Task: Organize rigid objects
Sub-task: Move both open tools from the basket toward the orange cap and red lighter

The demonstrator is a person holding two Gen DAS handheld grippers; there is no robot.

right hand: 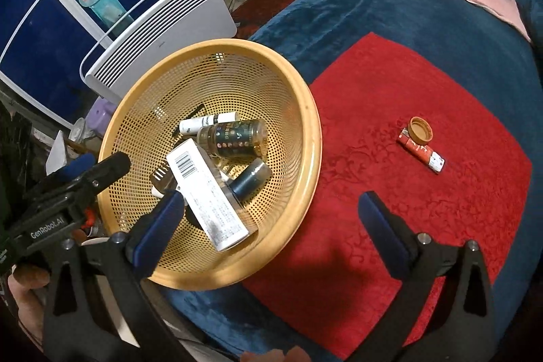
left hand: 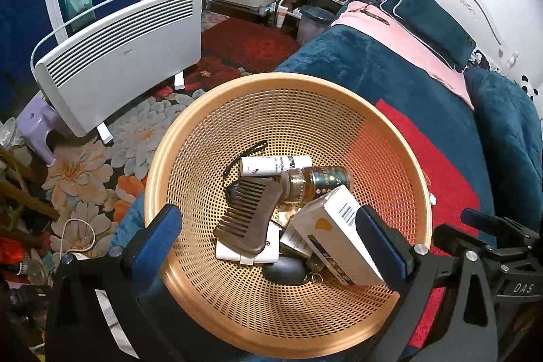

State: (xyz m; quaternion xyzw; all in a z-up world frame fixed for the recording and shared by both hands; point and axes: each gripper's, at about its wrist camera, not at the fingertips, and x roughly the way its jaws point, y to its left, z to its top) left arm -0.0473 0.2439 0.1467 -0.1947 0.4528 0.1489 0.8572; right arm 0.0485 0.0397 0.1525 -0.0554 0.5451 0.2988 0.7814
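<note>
A tan mesh basket (left hand: 176,138) (right hand: 305,131) sits at the bed's edge. It holds a white barcoded box (left hand: 336,236) (right hand: 207,192), a dark wooden comb (left hand: 247,216), an amber bottle (left hand: 315,182) (right hand: 234,138), a white tube (left hand: 271,165) (right hand: 203,122) and a dark cylinder (right hand: 253,180). My left gripper (left hand: 269,246) (right hand: 98,163) hangs open over the basket's near side, its right pad beside the box. My right gripper (right hand: 271,226) stands wide open above the basket's rim and the red cloth (right hand: 407,226), with nothing between its pads. On the cloth lie an orange cap (right hand: 420,131) and a small red pack (right hand: 422,155).
The bed has a blue blanket (left hand: 373,70), a pink cover (left hand: 400,39) and a blue pillow (left hand: 437,26). On the floor to the left stand a white panel heater (left hand: 118,56) and a purple stool (left hand: 37,124) on a floral rug (left hand: 85,165). A hand (right hand: 23,294) shows at lower left.
</note>
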